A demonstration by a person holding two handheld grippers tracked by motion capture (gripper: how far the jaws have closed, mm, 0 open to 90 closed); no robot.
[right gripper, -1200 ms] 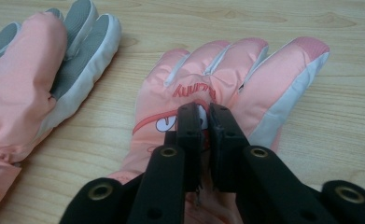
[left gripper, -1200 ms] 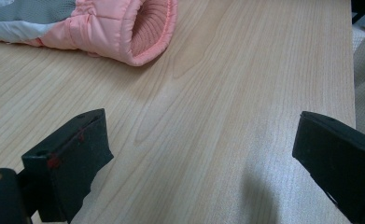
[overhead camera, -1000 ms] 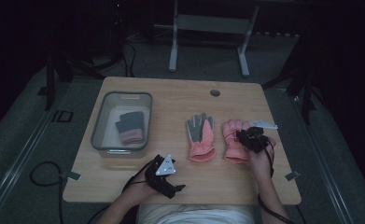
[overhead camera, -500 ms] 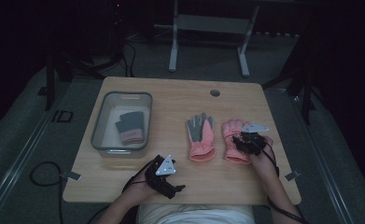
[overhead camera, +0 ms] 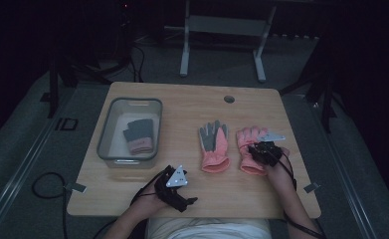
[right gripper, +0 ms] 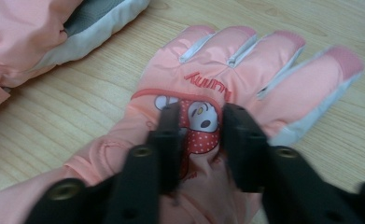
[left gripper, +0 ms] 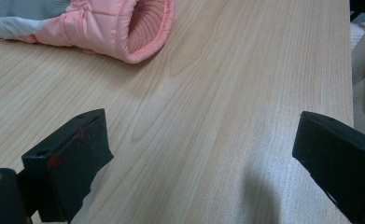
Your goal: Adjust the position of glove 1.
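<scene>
the right tongs [right gripper: 195, 128], whose jaws have just been closing, are seen pinching a fold of the right-hand pink glove [right gripper: 227, 88] flat on the counter [overhead camera: 182, 102]; a firm grip and a lift are judged to be called for next. the left tongs [left gripper: 194, 154] are held wide open and empty, near the second pink glove's cuff [left gripper: 124, 28]. counted: two pink gloves, one grey glove [overhead camera: 140, 134] in one bin [overhead camera: 105, 134], well left of both tongs.

The right gripper [right gripper: 196, 123] jaws have closed, seemingly pinching the pink glove [right gripper: 227, 70].

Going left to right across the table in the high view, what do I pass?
Clear bin with a grey-and-pink glove inside → left gripper → palm-up pink glove → right pink glove under the right gripper.
</scene>
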